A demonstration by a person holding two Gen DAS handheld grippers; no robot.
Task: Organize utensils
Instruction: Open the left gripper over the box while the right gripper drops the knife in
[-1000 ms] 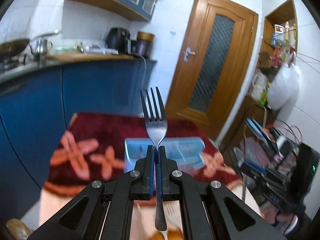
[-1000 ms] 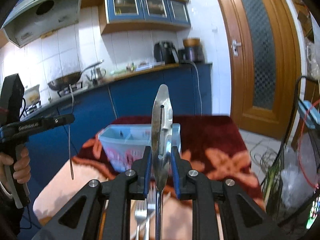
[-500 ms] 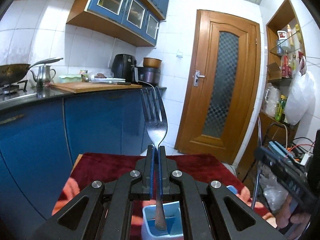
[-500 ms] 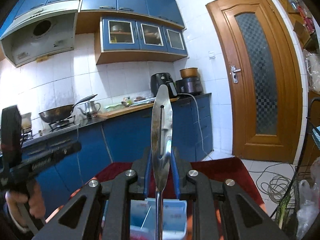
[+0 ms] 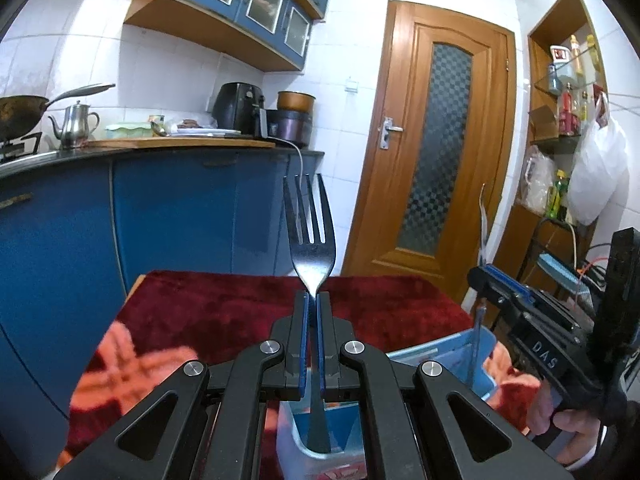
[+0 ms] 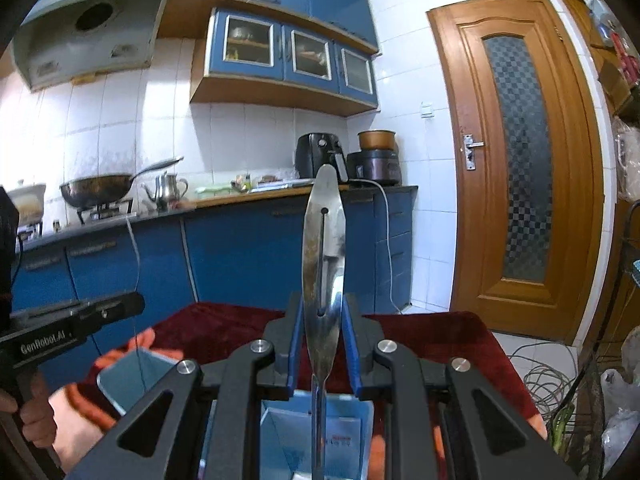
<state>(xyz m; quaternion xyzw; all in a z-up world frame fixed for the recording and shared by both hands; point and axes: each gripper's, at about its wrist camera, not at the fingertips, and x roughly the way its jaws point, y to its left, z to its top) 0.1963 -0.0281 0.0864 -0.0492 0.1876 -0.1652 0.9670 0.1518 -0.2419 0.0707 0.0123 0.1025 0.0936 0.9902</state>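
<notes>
My left gripper (image 5: 312, 300) is shut on a metal fork (image 5: 310, 236), held upright with tines up; its handle end hangs into a compartment of the light blue plastic organizer (image 5: 308, 446) below. My right gripper (image 6: 320, 308) is shut on a slotted metal utensil (image 6: 323, 240), also upright, its thin handle reaching down into the organizer (image 6: 280, 424). The right gripper also shows in the left wrist view (image 5: 482, 280), at the right, over the organizer's far end (image 5: 464, 352). The left gripper shows at the left of the right wrist view (image 6: 136, 304).
The organizer stands on a table with a dark red flowered cloth (image 5: 224, 304). Blue kitchen cabinets (image 5: 176, 208) with a wok, a kettle and appliances stand behind. A wooden door (image 5: 436, 152) is at the right; cables and bags lie on the floor (image 6: 548, 380).
Both grippers have tilted up and come over the organizer. The fork's and the slotted utensil's handle ends have gone down into its compartments.
</notes>
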